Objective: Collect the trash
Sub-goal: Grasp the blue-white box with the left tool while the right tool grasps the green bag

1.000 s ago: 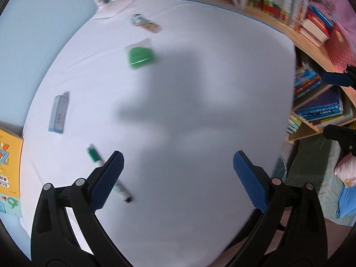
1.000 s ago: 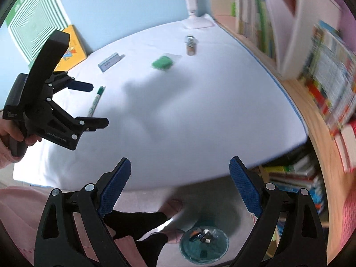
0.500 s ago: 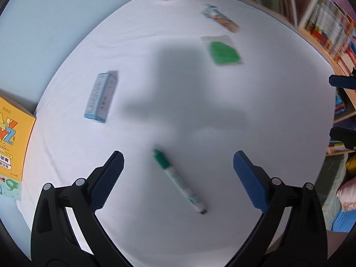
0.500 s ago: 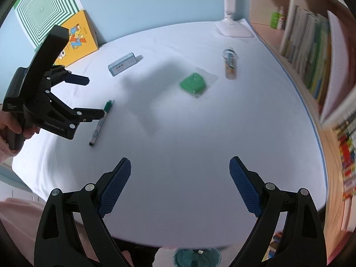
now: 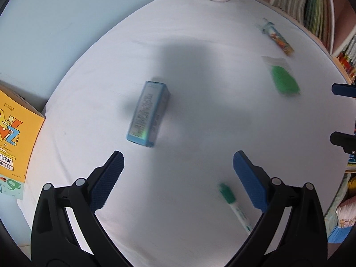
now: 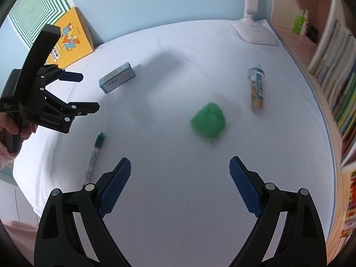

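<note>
On the white table (image 5: pixel 200 44) lie a small blue box (image 5: pixel 148 114) (image 6: pixel 117 80), a crumpled green wrapper (image 5: pixel 284 82) (image 6: pixel 208 123), a colourful tube (image 5: pixel 278 36) (image 6: pixel 257 87) and a green-capped marker (image 5: pixel 234 205) (image 6: pixel 93 155). My left gripper (image 5: pixel 178 178) (image 6: pixel 87 93) hovers open just short of the blue box, nothing between its fingers. Open as well, my right gripper (image 6: pixel 180 181) hangs above the table in front of the green wrapper. Its blue fingertips (image 5: pixel 343 90) show at the right edge of the left wrist view.
A white lamp base (image 6: pixel 253 33) stands at the table's far end. A yellow book (image 6: pixel 69 40) (image 5: pixel 13 129) leans at the left against the blue wall. Bookshelves (image 6: pixel 333 66) run along the right side. A hand (image 6: pixel 9 135) holds the left gripper's handle.
Both grippers have swung up over the table and forward. The blue box now lies straight ahead of the left gripper; the marker slid to its lower right. The floor bin left the right view.
</note>
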{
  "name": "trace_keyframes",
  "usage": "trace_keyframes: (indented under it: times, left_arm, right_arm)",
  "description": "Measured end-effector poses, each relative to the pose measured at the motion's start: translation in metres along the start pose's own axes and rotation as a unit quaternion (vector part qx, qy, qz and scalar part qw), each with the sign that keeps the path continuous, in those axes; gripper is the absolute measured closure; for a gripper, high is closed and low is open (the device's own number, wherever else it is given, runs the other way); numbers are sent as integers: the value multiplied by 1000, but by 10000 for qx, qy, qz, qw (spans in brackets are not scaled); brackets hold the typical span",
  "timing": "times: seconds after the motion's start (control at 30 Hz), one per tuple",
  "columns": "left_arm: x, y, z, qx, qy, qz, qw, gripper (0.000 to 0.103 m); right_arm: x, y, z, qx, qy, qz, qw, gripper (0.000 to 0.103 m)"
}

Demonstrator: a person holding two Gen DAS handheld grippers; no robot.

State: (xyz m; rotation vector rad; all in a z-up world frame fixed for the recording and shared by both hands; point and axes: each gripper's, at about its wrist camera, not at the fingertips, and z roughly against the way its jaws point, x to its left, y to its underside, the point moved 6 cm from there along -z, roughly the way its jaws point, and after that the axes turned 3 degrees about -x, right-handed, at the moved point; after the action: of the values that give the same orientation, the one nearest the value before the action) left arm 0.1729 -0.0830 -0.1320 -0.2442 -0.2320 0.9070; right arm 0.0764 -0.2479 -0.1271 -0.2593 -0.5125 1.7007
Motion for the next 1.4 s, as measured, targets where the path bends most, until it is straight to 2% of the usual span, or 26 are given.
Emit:
trace_keyframes:
  times: [0.23,0.5,1.07,1.2,1.4]
  left_arm:
    - [21,-11,-19,77,-31,111,9999,7]
    - [39,-22,-42,172,0,222,9996,7]
    - [47,-28,-77,299,156,396,9986,7]
    - [44,-27,-81,311,228,424,9984,10]
    - [41,-30,-82,259,380,535,9975,20]
  right_arm:
    - [-4,-18,-26,190,18,14,9998,14]
    - [-17,-31,-50,384,231,-105,9989,14]
    - [-34,-38,-79,569,523,-191,9968,15]
    - [-34,-37,-84,603,539,-197,9965,16]
    - [-30,-38,-89,591,759,9,9954,30]
